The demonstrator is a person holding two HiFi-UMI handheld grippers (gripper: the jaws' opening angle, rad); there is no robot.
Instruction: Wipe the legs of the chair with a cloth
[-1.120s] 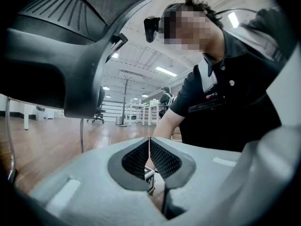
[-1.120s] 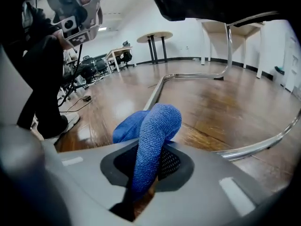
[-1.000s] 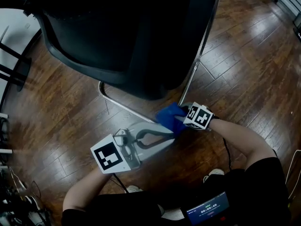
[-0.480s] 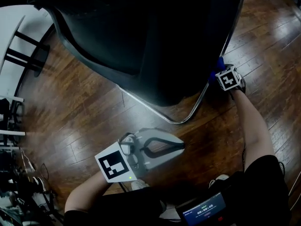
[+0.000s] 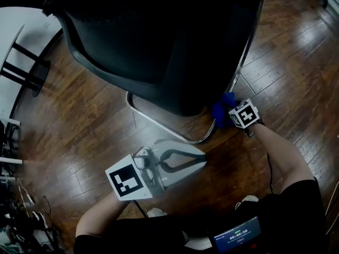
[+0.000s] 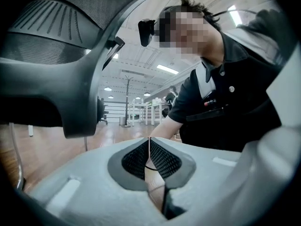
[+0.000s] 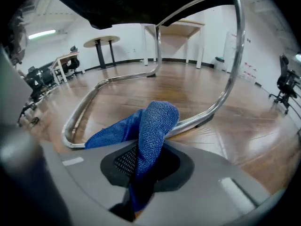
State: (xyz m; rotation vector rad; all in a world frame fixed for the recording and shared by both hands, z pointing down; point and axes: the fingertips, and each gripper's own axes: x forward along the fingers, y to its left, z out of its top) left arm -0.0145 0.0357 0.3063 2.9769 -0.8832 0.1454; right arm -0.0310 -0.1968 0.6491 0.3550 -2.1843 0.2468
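A dark office chair (image 5: 159, 41) stands on a chrome sled leg (image 5: 160, 125) whose tube bends up at the right. My right gripper (image 5: 228, 112) is shut on a blue cloth (image 5: 219, 109) and holds it against the lower part of the upright tube, just above the floor bend. In the right gripper view the cloth (image 7: 153, 124) bulges out of the jaws in front of the chrome leg (image 7: 221, 100). My left gripper (image 5: 203, 160) hovers over the floor in front of the rail, shut with nothing in it. Its pads (image 6: 160, 161) meet in the left gripper view.
Wooden floor runs all round. A white table top with black legs (image 5: 18, 62) sits at the far left, cables (image 5: 18, 216) at the lower left. A small screen (image 5: 235, 234) hangs at my chest. Tables (image 7: 101, 44) and another chair (image 7: 284, 84) stand further off.
The right gripper took the cloth from the floor bend up the upright tube, then came back down to near the bend. The left gripper stayed almost still.
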